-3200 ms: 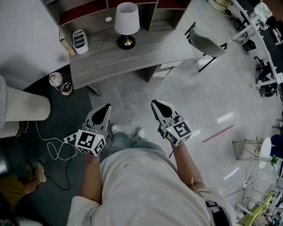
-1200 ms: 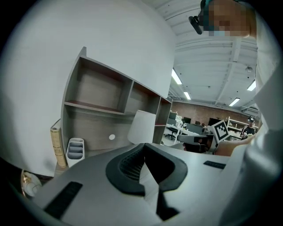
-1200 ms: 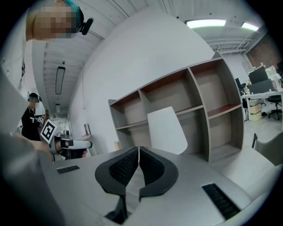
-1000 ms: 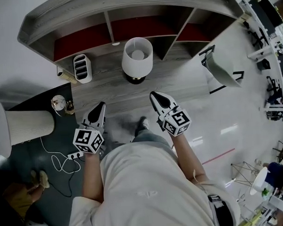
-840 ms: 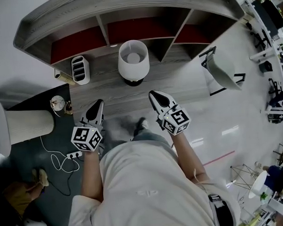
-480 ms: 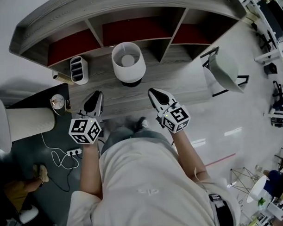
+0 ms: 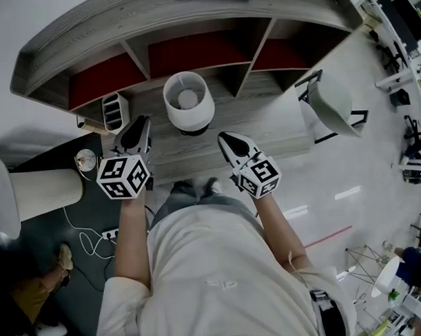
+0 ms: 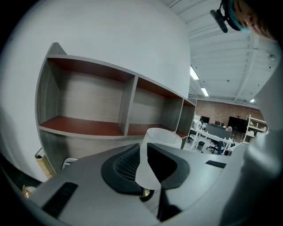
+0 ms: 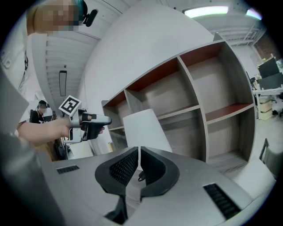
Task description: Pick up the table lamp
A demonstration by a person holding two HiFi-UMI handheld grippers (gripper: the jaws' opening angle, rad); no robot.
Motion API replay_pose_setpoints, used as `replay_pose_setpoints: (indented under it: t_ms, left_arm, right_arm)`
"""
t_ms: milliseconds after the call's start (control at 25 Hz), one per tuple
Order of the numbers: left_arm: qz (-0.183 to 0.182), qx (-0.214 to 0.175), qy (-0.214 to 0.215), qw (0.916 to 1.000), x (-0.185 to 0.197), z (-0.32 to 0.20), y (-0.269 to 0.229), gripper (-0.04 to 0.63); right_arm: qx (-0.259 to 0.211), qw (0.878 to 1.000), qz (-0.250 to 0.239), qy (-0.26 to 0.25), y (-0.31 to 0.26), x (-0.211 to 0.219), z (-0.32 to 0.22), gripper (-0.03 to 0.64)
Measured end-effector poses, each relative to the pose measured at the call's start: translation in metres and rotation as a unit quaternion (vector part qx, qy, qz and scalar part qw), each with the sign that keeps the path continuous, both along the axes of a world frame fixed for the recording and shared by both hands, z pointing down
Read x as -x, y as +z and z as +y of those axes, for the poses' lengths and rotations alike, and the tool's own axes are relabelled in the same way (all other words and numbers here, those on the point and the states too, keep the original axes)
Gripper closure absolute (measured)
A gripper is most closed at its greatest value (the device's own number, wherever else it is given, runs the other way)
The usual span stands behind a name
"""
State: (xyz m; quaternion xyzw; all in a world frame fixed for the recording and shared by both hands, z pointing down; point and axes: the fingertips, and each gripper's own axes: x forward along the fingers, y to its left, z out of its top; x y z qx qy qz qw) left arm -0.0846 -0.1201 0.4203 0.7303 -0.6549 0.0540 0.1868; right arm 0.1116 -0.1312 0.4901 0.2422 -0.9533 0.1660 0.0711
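Observation:
The table lamp has a white shade and a dark round base and stands on the grey desk below the shelves. My left gripper is over the desk just left of the lamp. Its jaws have just been opening, and nothing is between them. In the left gripper view the lamp shows through the gap of the left gripper, further off. My right gripper is shut and empty, near the desk's front, right of the lamp's base. From the right gripper the lamp stands straight ahead.
A white slotted organiser stands on the desk, left of the lamp. A grey chair is at the desk's right end. On the floor at the left are a ribbed white cylinder, a small round object and a cabled power strip.
The person has stepped up to the desk. The left gripper has moved forward and up beside the lamp, and its jaws have parted. The right gripper has shifted only slightly.

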Motion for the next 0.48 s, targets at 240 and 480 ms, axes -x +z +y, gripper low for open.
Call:
replay_pose_setpoints:
  t_ms: [240, 480]
  left_arm:
    - [0.004, 0.013, 0.028, 0.9995, -0.005, -0.041, -0.007, 0.497]
    - [0.000, 0.026, 0.055, 0.9982, -0.009, -0.075, -0.014, 0.445]
  right_arm:
    - [0.008, 0.999, -0.001, 0.034, -0.002, 0.005, -0.010, 0.586]
    - [0.011, 0.998, 0.003, 0.063, -0.001, 0.008, -0.020, 0.586]
